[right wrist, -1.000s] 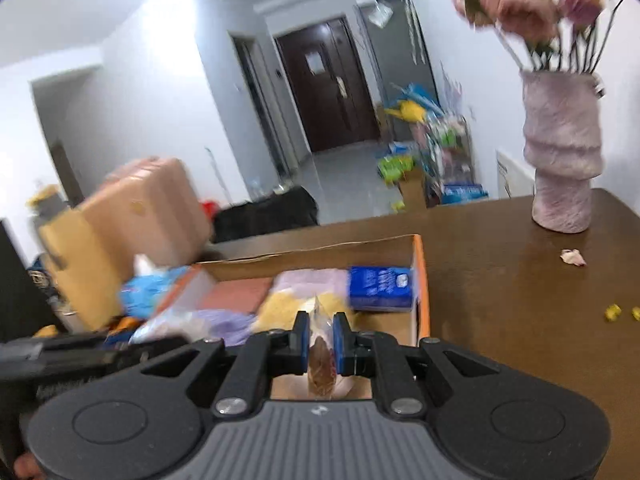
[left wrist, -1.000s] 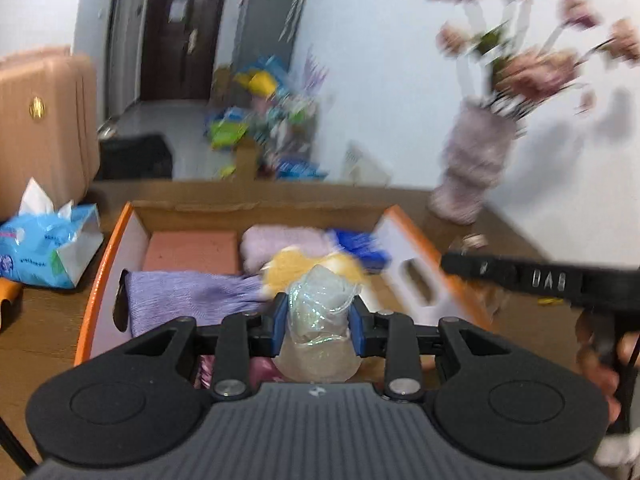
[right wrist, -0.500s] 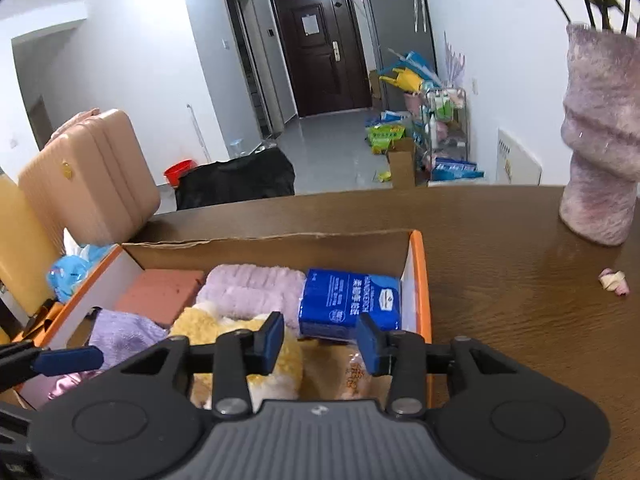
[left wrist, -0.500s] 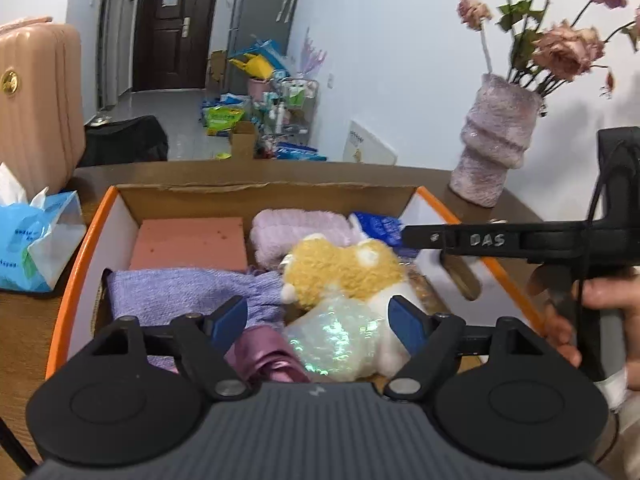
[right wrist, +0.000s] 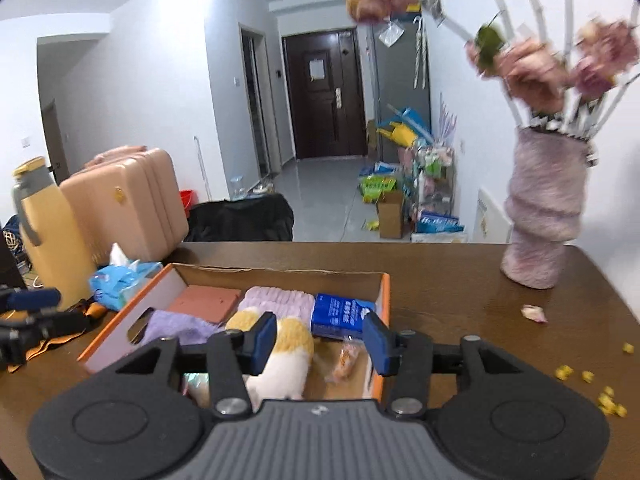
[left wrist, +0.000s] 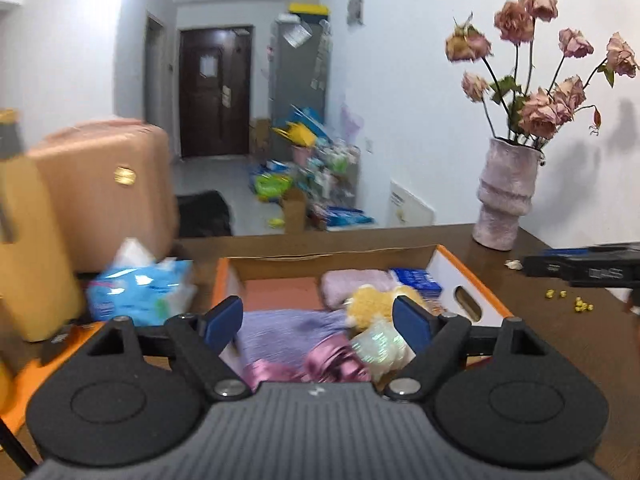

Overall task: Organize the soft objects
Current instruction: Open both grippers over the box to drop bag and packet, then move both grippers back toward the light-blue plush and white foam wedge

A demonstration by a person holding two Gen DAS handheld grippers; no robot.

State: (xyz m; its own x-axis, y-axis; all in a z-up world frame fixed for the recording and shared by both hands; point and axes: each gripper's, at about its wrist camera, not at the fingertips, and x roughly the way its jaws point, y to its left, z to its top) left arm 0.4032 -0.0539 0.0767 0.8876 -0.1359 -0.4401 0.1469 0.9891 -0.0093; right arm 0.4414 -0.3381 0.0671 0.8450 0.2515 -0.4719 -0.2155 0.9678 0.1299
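An orange-edged cardboard box (left wrist: 476,292) on the brown table holds soft things: a purple cloth (left wrist: 280,330), a yellow plush toy (left wrist: 370,306), a shiny iridescent bag (left wrist: 380,346), a pink shiny item (left wrist: 336,362), a lilac towel (left wrist: 352,282), a red-brown pad (left wrist: 280,294) and a blue packet (left wrist: 416,278). My left gripper (left wrist: 318,322) is open and empty above the box's near end. My right gripper (right wrist: 320,342) is open and empty above the box (right wrist: 384,304), over the plush toy (right wrist: 288,344) and a small wrapped snack (right wrist: 346,360).
A lilac vase with dried roses (right wrist: 544,216) stands at the table's back right. Yellow crumbs (right wrist: 592,384) and a petal (right wrist: 534,314) lie on the table. A blue tissue pack (left wrist: 140,292), a yellow flask (right wrist: 48,232) and a pink suitcase (right wrist: 128,204) are at the left.
Both grippers opened: the left let go of the shiny bag, the right let go of the wrapped snack, both into the box. Both then drew back and up from the box.
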